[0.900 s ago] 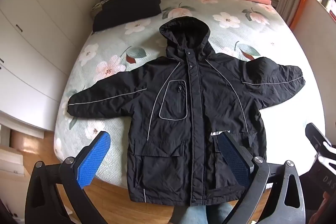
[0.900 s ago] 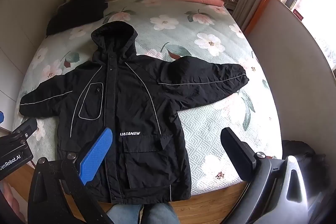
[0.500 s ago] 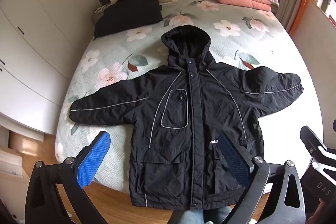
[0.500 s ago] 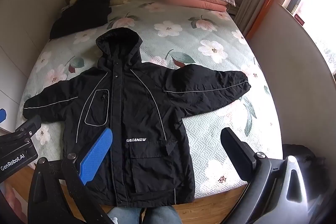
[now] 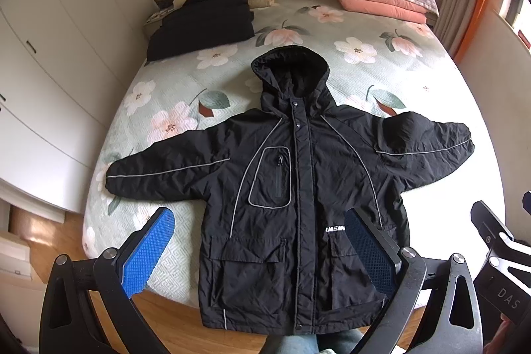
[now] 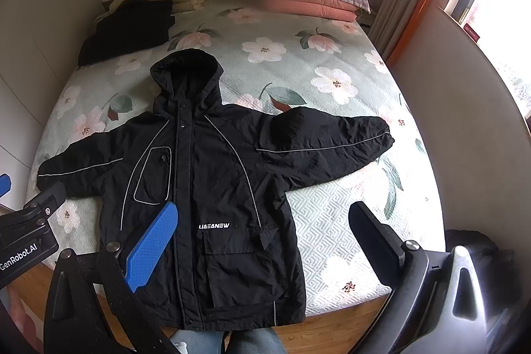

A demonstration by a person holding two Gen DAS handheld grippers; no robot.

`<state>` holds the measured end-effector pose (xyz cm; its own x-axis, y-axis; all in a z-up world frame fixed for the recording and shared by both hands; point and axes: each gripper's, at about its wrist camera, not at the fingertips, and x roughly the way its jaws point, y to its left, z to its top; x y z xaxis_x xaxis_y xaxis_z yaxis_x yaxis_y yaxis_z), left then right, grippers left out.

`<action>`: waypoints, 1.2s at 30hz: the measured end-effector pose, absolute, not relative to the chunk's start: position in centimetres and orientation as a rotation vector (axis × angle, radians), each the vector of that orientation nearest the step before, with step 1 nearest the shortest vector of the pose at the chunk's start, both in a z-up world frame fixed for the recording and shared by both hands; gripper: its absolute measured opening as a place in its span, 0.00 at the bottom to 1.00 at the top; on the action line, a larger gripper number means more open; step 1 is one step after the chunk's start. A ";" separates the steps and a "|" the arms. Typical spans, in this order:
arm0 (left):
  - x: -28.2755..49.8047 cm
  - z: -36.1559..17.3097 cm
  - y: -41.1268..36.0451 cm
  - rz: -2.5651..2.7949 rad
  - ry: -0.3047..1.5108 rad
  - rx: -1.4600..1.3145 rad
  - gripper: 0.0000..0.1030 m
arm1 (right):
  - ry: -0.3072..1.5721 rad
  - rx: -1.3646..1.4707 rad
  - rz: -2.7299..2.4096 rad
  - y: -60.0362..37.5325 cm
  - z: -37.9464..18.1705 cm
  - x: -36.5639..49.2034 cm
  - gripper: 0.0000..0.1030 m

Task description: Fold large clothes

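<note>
Lying flat on bed (image 5: 381,78): one black jacket (image 5: 298,204); left gripper (image 5: 262,254), right gripper (image 6: 265,241) both spread wide, empty.

Left gripper (image 5: 260,249) and right gripper (image 6: 264,241), fingers spread wide.

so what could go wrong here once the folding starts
1. The black jacket has its hem hanging past the foot edge of the bed, so a pull toward the person could drag it onto the floor.
2. It looks puffy and slick; a folded sleeve may spring back open.
3. Both grippers, left gripper and right gripper, are open and empty, so a shallow pinch could slip.
</note>
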<state>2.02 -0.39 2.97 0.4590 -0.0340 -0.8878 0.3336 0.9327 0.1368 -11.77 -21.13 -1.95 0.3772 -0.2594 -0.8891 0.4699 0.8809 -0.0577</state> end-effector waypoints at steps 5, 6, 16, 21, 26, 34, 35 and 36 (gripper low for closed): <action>2.4 2.8 -0.5 -0.247 1.088 0.299 0.99 | 1.095 0.226 -0.478 -21.4 -2.2 -11.7 1.00; 2.5 2.7 -0.5 -0.249 1.089 0.300 0.99 | 1.095 0.224 -0.479 -21.4 -2.2 -11.8 1.00; 2.9 2.4 -1.0 -0.252 1.086 0.310 0.99 | 1.107 0.239 -0.487 -22.0 -2.7 -11.3 1.00; 3.2 2.3 -1.2 -0.252 1.090 0.316 0.99 | 1.109 0.243 -0.487 -22.1 -2.9 -11.3 1.00; 3.5 2.0 -1.2 -0.256 1.094 0.322 0.99 | 1.117 0.247 -0.490 -22.0 -3.1 -11.1 1.00; 4.1 1.5 -1.4 -0.260 1.096 0.333 0.99 | 1.126 0.257 -0.497 -22.1 -3.2 -10.5 1.00; 4.3 1.4 -1.4 -0.262 1.097 0.334 0.99 | 1.128 0.260 -0.498 -22.1 -3.4 -10.4 1.00; 4.5 1.3 -1.4 -0.264 1.098 0.335 0.99 | 1.129 0.262 -0.501 -22.1 -3.5 -10.3 1.00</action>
<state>4.50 -1.40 1.30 0.4327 -0.0434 -0.9005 0.3709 0.9190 0.1339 -10.34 -22.14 -3.50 0.3333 -0.2489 -0.9094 0.5070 0.8605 -0.0497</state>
